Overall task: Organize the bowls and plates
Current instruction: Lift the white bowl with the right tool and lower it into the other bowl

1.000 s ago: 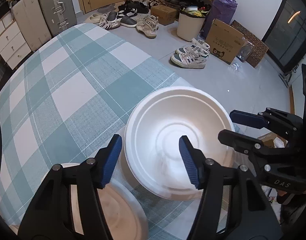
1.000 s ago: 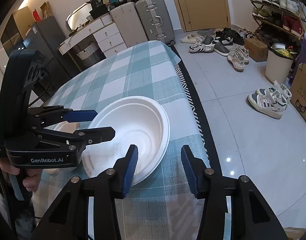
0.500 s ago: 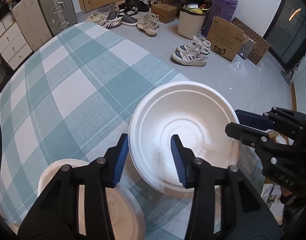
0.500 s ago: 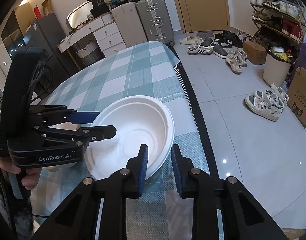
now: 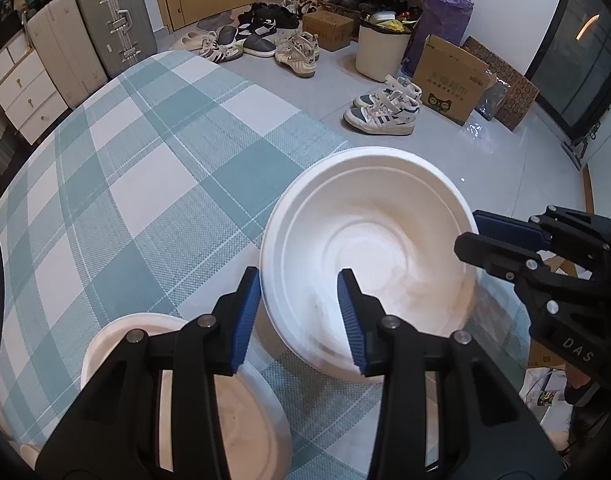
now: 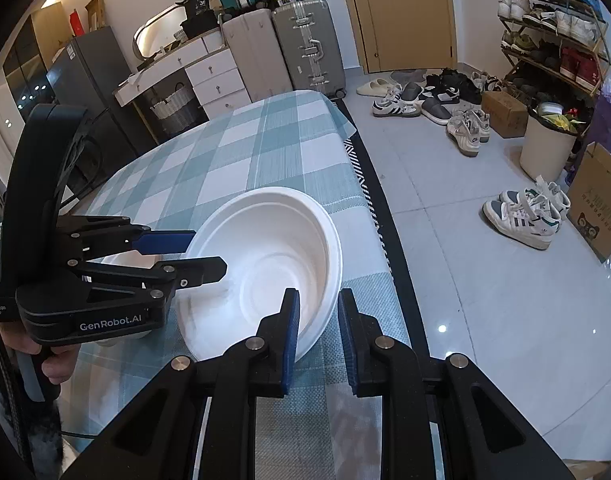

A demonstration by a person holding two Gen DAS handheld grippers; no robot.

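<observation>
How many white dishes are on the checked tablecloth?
2: a large bowl near the table edge, gripped by both claws, and a second dish beside it, partly hidden under the left claw.

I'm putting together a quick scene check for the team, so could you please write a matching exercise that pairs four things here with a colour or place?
Things:
1. bowl
2. plate
3. tablecloth
4. cardboard box

Descriptions:
a. teal and white checks
b. brown, standing on the floor
c. white and deep, by the cloth's edge
d. shallow, at the bottom edge of the left wrist view

Pairs: 1-c, 2-d, 3-a, 4-b
</observation>
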